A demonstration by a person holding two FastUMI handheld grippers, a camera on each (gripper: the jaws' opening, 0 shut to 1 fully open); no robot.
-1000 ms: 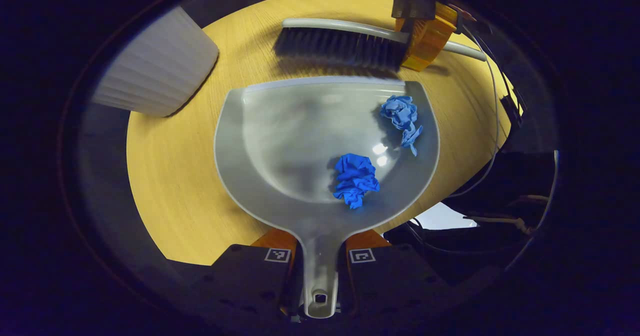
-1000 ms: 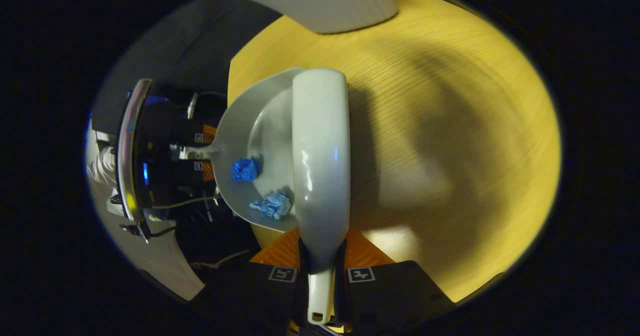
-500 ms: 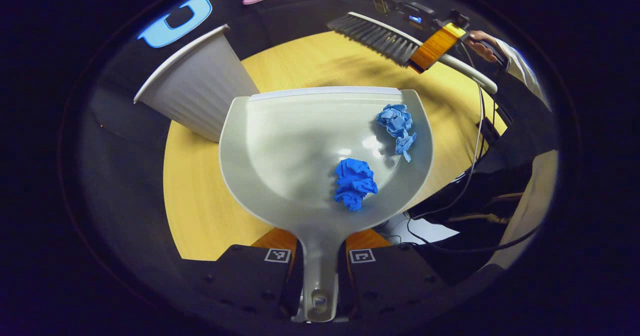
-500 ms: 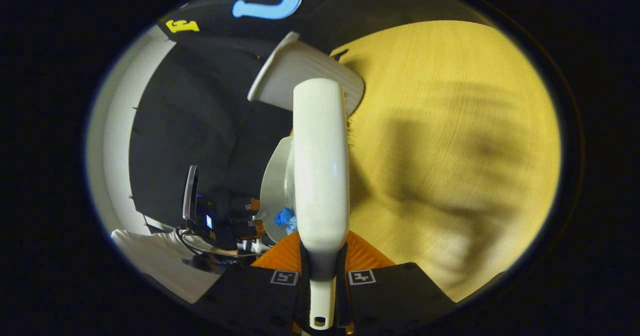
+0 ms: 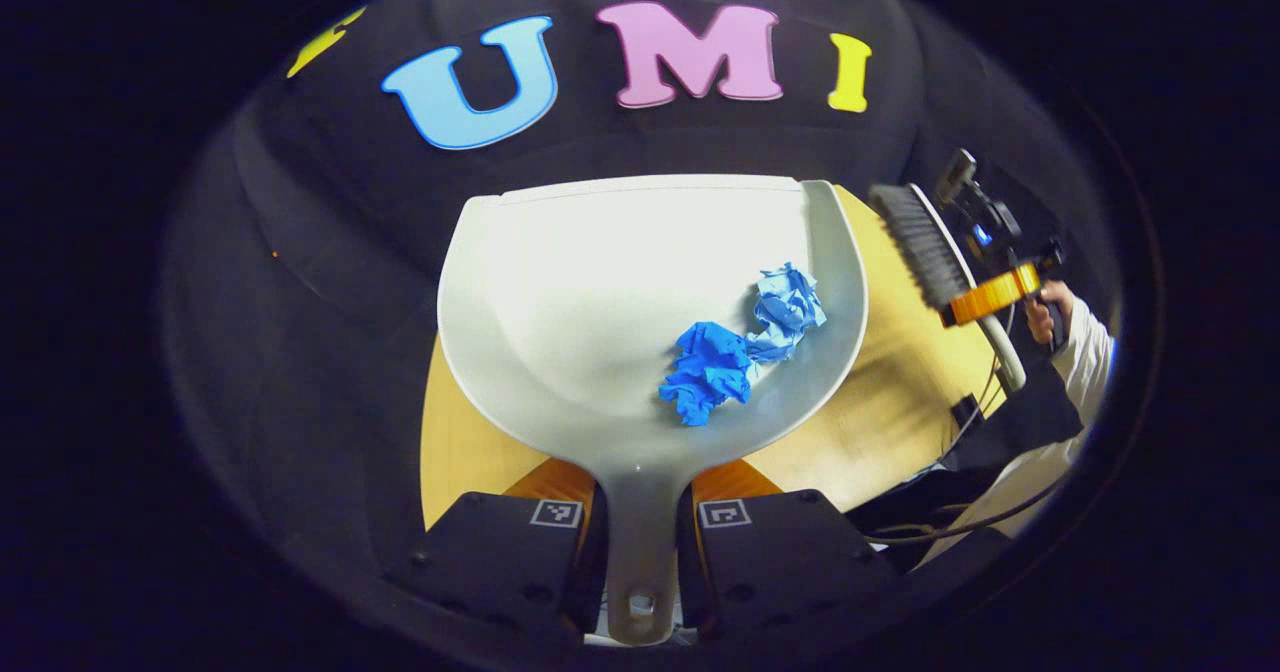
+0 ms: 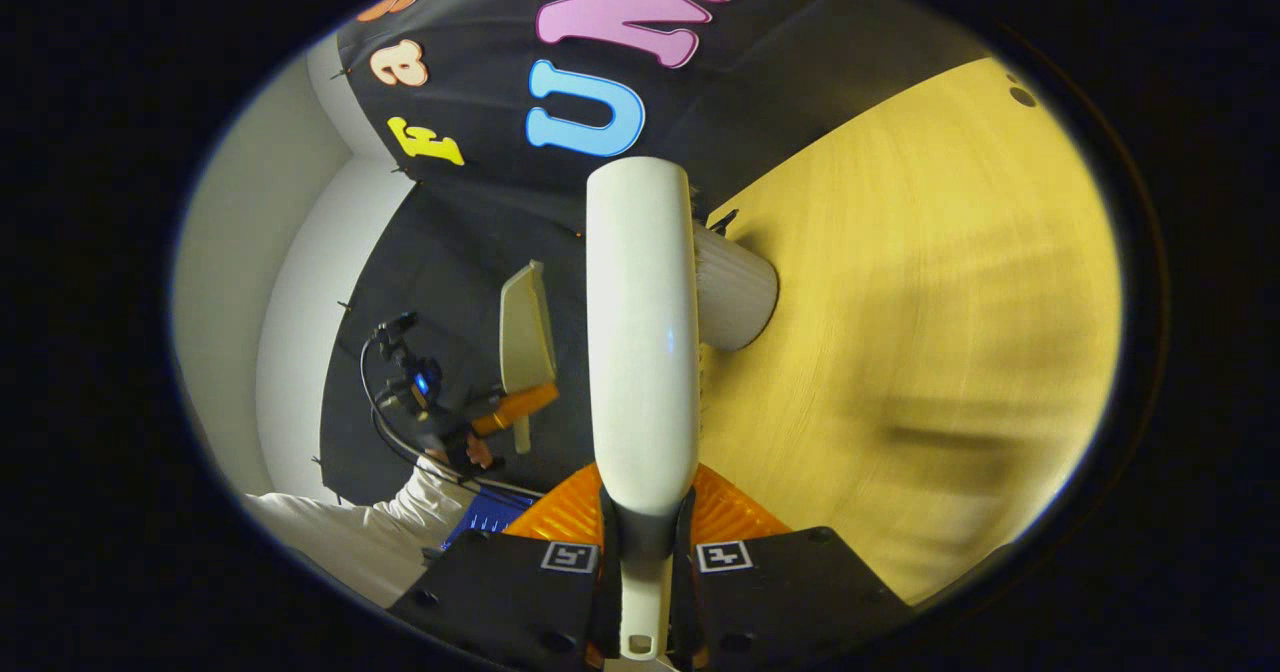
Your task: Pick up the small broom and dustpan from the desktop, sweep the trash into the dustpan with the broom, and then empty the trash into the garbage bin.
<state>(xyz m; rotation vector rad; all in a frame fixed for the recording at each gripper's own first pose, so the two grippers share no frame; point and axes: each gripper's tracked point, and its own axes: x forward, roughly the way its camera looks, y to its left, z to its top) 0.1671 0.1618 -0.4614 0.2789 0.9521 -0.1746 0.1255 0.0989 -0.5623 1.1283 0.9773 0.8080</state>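
Left gripper clamps dustpan handle, pan raised w/ two blue paper wads inside; right gripper grips broom handle; bin prob. behind it on bench.

Left tool clamped on a handle, right tool clamped likewise, both raised

In the right gripper view, the long white plastic broom is covering part of the ribbed white bin (its rim is hiding). The yellow wooden table is looking blurry. The grey plastic dustpan is showing edge-on, its inside hiding.
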